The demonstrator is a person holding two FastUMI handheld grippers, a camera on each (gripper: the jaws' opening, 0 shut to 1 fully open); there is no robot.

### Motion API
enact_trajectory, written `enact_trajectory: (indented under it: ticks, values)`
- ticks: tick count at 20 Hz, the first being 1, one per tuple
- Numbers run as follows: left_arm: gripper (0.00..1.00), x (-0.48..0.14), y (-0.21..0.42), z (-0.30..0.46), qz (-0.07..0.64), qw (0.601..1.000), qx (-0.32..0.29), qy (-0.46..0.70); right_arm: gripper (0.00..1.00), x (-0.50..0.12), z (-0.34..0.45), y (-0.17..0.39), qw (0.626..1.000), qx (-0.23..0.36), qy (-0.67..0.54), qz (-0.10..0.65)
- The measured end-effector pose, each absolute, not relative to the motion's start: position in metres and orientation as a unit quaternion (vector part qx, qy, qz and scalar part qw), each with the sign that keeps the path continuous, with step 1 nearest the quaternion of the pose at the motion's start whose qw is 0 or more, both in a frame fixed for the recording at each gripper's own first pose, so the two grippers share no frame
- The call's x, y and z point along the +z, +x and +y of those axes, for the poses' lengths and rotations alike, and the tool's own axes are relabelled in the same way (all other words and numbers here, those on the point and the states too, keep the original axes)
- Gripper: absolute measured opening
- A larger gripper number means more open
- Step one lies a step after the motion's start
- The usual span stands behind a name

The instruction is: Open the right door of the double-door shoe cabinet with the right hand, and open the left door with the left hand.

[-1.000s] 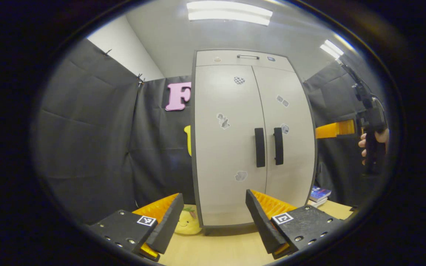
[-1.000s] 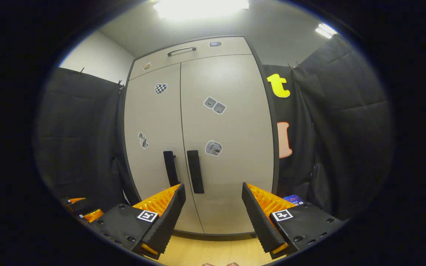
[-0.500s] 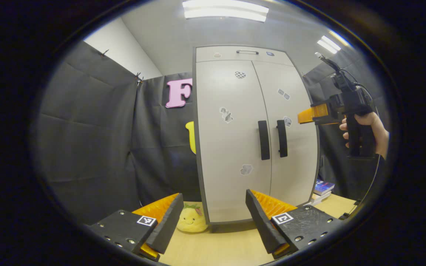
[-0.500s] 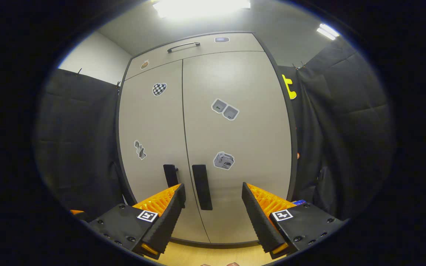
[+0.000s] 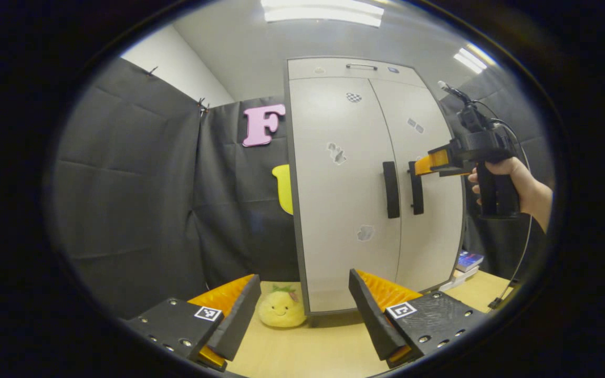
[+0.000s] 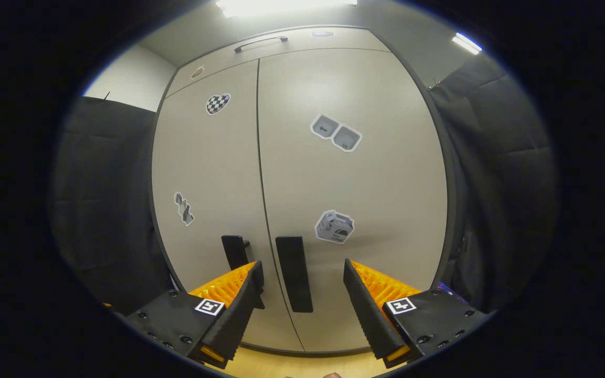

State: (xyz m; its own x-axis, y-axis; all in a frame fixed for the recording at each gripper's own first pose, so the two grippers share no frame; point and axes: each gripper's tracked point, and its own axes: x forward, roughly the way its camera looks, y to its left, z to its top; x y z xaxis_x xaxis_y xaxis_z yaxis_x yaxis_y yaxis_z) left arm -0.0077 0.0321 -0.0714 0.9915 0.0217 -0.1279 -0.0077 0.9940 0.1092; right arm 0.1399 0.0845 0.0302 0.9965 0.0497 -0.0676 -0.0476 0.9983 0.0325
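Note:
The tall pale shoe cabinet (image 5: 355, 136) stands on the wooden table with both doors closed. Its two dark vertical handles sit side by side at the centre seam: the left handle (image 5: 390, 189) and the right handle (image 5: 416, 188). My right gripper (image 5: 421, 166), held by a hand (image 5: 512, 176), has its tips just at the right handle's top. In the right gripper view the right gripper (image 6: 302, 302) is open, and the right handle (image 6: 294, 273) stands between its fingers, slightly ahead. The left handle (image 6: 235, 252) is partly behind one finger. My left gripper (image 5: 302, 310) is open and empty, well back from the cabinet.
A yellow plush toy (image 5: 281, 310) lies on the table (image 5: 313, 352) at the cabinet's left foot. Some books (image 5: 468, 261) are stacked at its right foot. A cable (image 5: 518, 262) hangs from the right gripper. Black cloth walls enclose the booth.
My right gripper has moved in on the cabinet until its tips reach the right handle. The cabinet has slid to the right in the left gripper view. Both doors have stayed closed.

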Motion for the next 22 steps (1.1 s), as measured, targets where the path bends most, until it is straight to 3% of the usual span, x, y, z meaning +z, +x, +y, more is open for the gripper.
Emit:
enact_trajectory:
  ticks: [3, 8, 10, 11, 14, 15, 16, 17, 20, 22]
  values:
    - [0.99, -0.07, -0.004, 0.04, 0.06, 0.996, 0.007, 0.063, 0.92, 0.015, 0.085, 0.156, 0.998, 0.015, 0.027, 0.053]
    - [1.0, -0.083, -0.001, 0.043, 0.073, 0.996, 0.004, 0.056, 0.96, 0.001, 0.094, 0.179, 0.997, 0.014, 0.011, 0.075]
    - [0.99, -0.087, -0.001, 0.043, 0.077, 0.996, 0.003, 0.054, 0.87, -0.002, 0.098, 0.185, 0.997, 0.013, 0.004, 0.08]
    - [0.99, -0.087, -0.002, 0.044, 0.077, 0.995, 0.004, 0.055, 0.71, -0.004, 0.099, 0.187, 0.996, 0.013, 0.002, 0.084]
    - [0.99, -0.087, -0.006, 0.047, 0.077, 0.995, 0.005, 0.06, 0.63, -0.01, 0.103, 0.192, 0.995, 0.015, -0.001, 0.095]
    - [0.99, -0.088, -0.006, 0.047, 0.078, 0.995, 0.006, 0.058, 0.57, -0.006, 0.096, 0.19, 0.996, 0.001, -0.007, 0.09]
    - [0.99, -0.089, -0.006, 0.046, 0.079, 0.995, 0.007, 0.053, 0.43, -0.008, 0.097, 0.191, 0.996, 0.002, -0.008, 0.088]
    - [1.0, -0.09, -0.007, 0.044, 0.081, 0.996, 0.005, 0.044, 0.39, -0.007, 0.096, 0.191, 0.996, 0.004, -0.008, 0.086]
    - [1.0, -0.092, -0.012, 0.041, 0.085, 0.996, 0.006, 0.038, 0.32, -0.007, 0.096, 0.191, 0.996, 0.015, -0.007, 0.089]
    - [0.97, -0.086, -0.015, 0.042, 0.079, 0.996, 0.011, 0.049, 0.35, -0.009, 0.095, 0.191, 0.996, 0.017, -0.008, 0.089]
